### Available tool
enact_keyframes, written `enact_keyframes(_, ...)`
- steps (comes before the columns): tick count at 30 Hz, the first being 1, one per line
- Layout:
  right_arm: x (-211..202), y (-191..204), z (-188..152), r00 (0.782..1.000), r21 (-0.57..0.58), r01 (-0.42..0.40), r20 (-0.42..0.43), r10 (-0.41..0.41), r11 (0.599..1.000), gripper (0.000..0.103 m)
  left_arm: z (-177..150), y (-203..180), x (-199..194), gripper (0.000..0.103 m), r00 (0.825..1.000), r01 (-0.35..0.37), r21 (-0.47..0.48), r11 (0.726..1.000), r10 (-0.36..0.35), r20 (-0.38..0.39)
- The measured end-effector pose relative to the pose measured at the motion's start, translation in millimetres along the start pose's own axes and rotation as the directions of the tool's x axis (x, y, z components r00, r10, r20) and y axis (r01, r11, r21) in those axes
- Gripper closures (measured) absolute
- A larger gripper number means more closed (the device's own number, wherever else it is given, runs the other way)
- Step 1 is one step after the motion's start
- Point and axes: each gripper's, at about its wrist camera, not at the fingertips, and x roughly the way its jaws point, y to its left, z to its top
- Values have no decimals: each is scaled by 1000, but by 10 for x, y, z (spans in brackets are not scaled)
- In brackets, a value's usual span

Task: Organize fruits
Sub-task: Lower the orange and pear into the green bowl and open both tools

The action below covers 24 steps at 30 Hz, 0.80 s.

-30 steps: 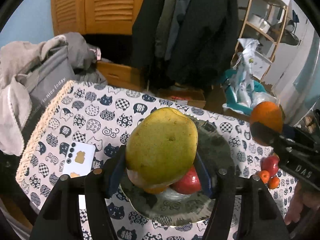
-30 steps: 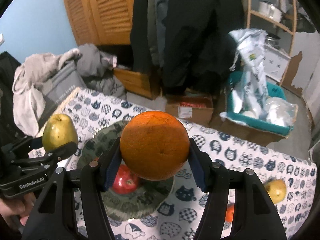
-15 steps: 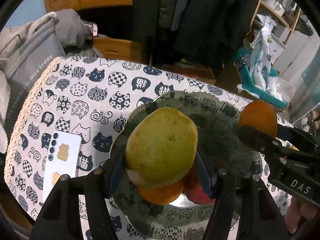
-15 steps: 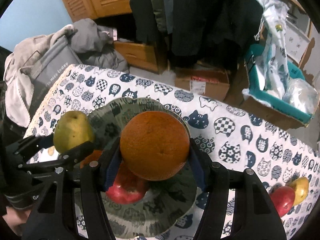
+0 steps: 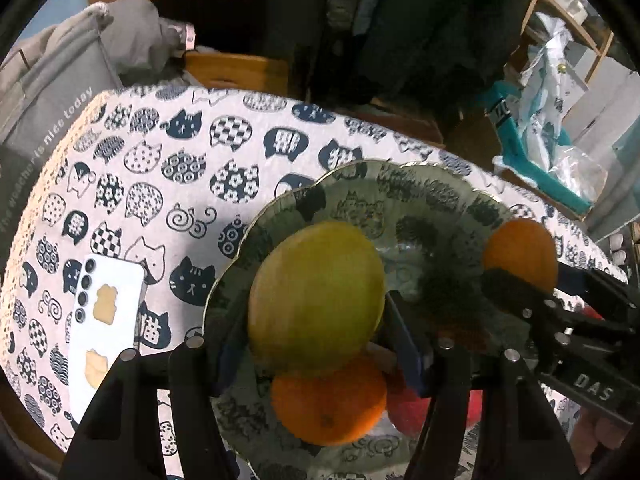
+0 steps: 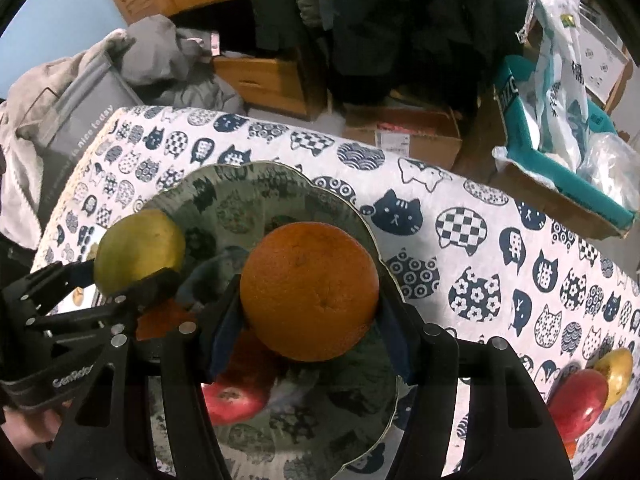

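My left gripper is shut on a yellow-green pear, held just above the left part of a green patterned plate. Under the pear, an orange and a red apple lie on the plate. My right gripper is shut on a second orange, which hangs low over the middle of the plate. The right wrist view shows the pear to the left and the red apple below the held orange. The left wrist view shows the held orange at the right.
A white phone lies on the cat-print tablecloth left of the plate. A red apple and a yellow fruit sit on the cloth at the right. Beyond the table's far edge are a grey bag, boxes and hanging coats.
Both grippers have come down toward the plate with their fruits and tilted further downward. The plate now fills much more of each view. Neither grip has changed.
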Motion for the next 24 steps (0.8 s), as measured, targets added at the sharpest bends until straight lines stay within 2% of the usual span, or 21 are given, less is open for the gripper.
enact_keyframes(3, 20, -21, -2, 1000, 3, -6, -3, 6, 1000, 40, -16, 26, 94, 37, 999, 10, -23, 1000, -10, -33)
enact_keyframes(13, 131, 59, 7, 999, -7, -19, -28, 19, 1000, 39, -28, 26, 106, 37, 999, 12, -22, 1000, -13, -35)
enact_keyframes(20, 223, 53, -7, 997, 22, -38, -62, 40, 999, 38, -41, 81, 4, 23, 1000, -19, -18, 1000, 19, -22)
enact_keyframes(24, 219, 42, -12, 997, 33, -42, -58, 43, 999, 35, -55, 103, -70, 23, 1000, -20, -28, 999, 19, -7)
